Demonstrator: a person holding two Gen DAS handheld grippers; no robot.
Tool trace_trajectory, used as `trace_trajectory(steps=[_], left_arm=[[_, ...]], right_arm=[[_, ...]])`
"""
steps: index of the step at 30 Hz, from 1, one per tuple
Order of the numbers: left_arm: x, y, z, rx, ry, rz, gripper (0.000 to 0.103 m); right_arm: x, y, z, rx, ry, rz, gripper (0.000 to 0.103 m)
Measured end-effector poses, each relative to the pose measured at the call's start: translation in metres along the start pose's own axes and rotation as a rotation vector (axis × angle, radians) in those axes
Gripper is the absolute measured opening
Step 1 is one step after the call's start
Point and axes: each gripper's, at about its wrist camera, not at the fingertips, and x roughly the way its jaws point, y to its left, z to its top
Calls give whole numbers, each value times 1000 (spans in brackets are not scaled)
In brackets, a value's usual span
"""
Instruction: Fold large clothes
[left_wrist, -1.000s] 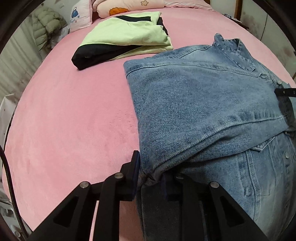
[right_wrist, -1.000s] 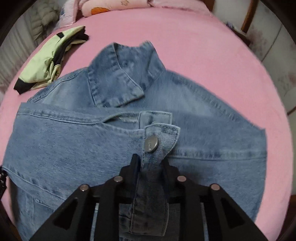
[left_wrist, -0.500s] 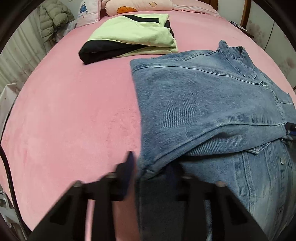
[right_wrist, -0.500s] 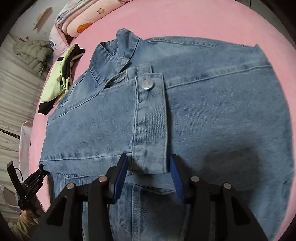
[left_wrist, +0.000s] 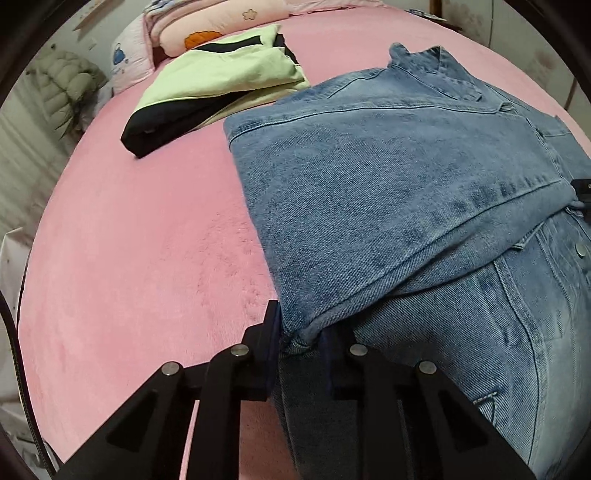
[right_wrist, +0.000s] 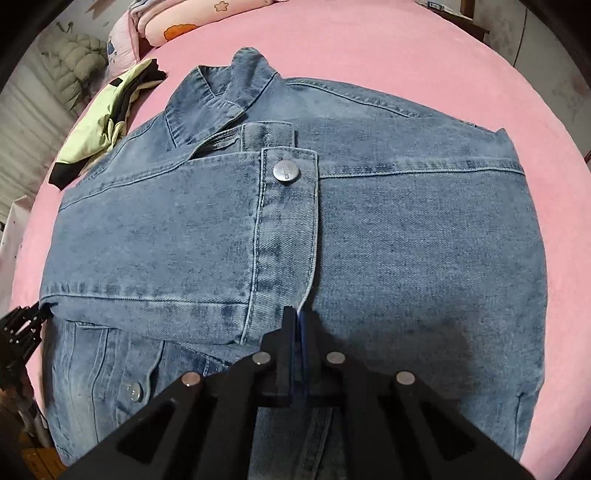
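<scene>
Pink bedding (left_wrist: 140, 258) carries the denim jacket (left_wrist: 388, 192), lying lengthwise with its collar (right_wrist: 221, 96) at the far end and its sleeve folded crosswise over the chest. Left gripper (left_wrist: 301, 334) pinches the sleeve fold's near-left corner; right gripper (right_wrist: 298, 325) has its jaws pressed together, empty, beside the cuff (right_wrist: 284, 236). Folded green garment (left_wrist: 221, 74) lies far left.
</scene>
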Motion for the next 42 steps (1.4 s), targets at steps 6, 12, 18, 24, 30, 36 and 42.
trace_trajectory(steps=[6, 12, 18, 24, 30, 36, 42], left_arm=[[-53, 28, 18, -108, -21, -75, 70], [-70, 36, 61, -258, -165, -84, 72], [-4, 9, 111, -312, -172, -103, 64], [59, 6, 126, -273, -114, -20, 51], [76, 16, 119, -200, -134, -45, 51], [81, 24, 117, -206, -115, -77, 51], [82, 20, 120, -189, -98, -46, 52]], right_arm=[[-32, -4, 7, 49, 1, 17, 13], [-66, 49, 26, -19, -166, 33, 34], [-14, 139, 61, -194, -215, 93, 34], [54, 171, 80, -270, -169, 5, 31], [51, 98, 84, -169, -220, -134, 0], [45, 38, 81, -82, -198, -76, 0], [51, 50, 80, -100, -194, -149, 0]])
